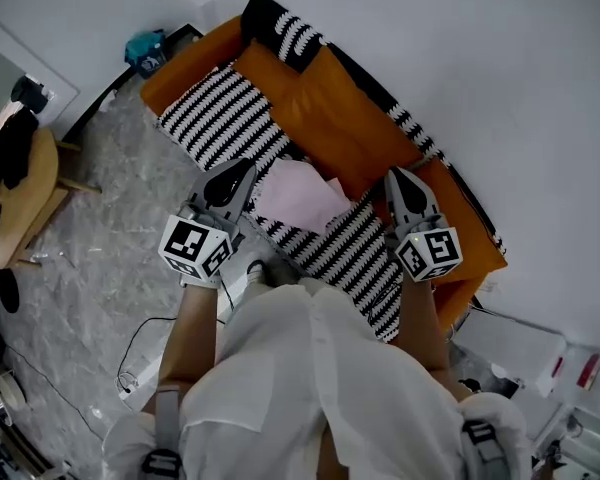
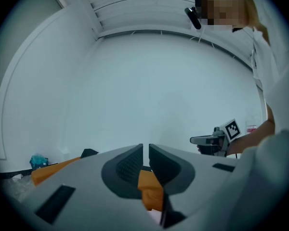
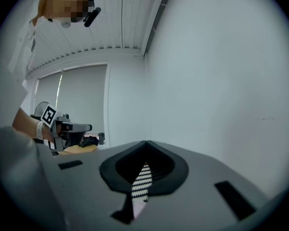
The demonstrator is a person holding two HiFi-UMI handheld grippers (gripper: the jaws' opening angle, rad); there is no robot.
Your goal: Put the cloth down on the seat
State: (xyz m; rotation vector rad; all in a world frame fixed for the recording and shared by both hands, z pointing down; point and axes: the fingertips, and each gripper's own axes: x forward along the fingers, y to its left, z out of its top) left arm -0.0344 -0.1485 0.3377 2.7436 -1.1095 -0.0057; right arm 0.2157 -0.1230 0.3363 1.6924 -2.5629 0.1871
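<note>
Head view, pale pink cloth (image 1: 298,196), loosely rumpled

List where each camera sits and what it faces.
Head view: on head, steeply down at sofa, pink cloth; shows shirt, forearms, left hand-held gripper, right hand-held gripper.
Left gripper view: on left one, level toward wall; shirt at right.
Right gripper view: on right one, level toward wall; shirt at left.
Shared: each sees the other hand-held gripper.
</note>
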